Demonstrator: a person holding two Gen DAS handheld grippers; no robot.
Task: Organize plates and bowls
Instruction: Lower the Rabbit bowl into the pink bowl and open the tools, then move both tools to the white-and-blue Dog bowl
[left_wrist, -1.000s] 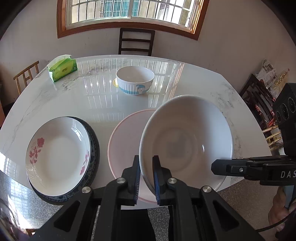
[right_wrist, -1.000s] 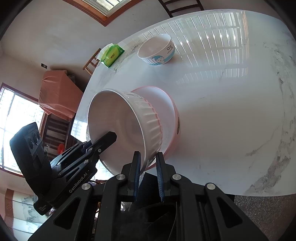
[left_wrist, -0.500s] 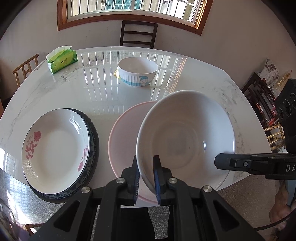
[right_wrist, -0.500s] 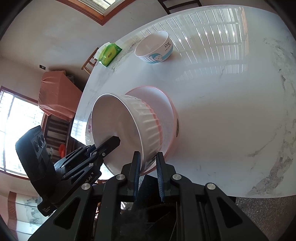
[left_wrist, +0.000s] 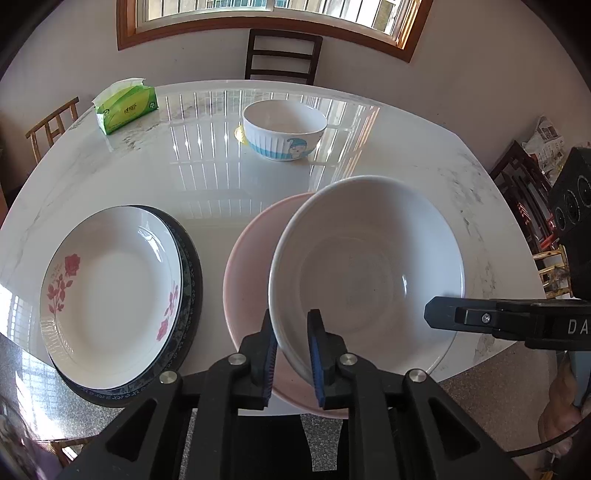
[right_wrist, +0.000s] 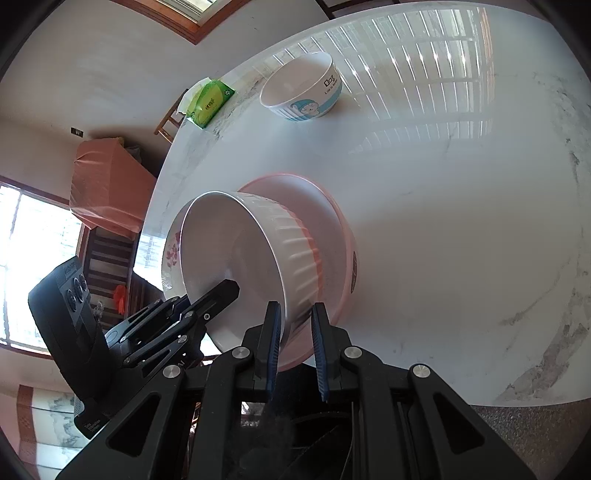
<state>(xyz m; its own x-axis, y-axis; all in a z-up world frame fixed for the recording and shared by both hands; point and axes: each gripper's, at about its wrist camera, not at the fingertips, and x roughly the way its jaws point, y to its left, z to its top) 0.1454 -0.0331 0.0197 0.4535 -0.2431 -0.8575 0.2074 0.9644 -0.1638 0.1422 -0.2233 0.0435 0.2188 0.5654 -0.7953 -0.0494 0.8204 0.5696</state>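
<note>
Both grippers' fingers (left_wrist: 291, 343) (right_wrist: 295, 343) clamp the white bowl's (left_wrist: 369, 266) rim; uneven release could tip it off the pink bowl (left_wrist: 247, 258) beneath.

Left wrist view: sits low at the near edge of the marble table (left_wrist: 207, 173), level, facing across it toward the window wall, close over the white bowl (left_wrist: 365, 273). Right wrist view: rolled sideways, close beside the same white bowl (right_wrist: 236, 266) from its other flank, facing along the table (right_wrist: 461, 221). Shared: white bowl, pink plate (left_wrist: 247, 266), cartoon bowl (left_wrist: 284, 129), tissue pack (left_wrist: 125, 105).
</note>
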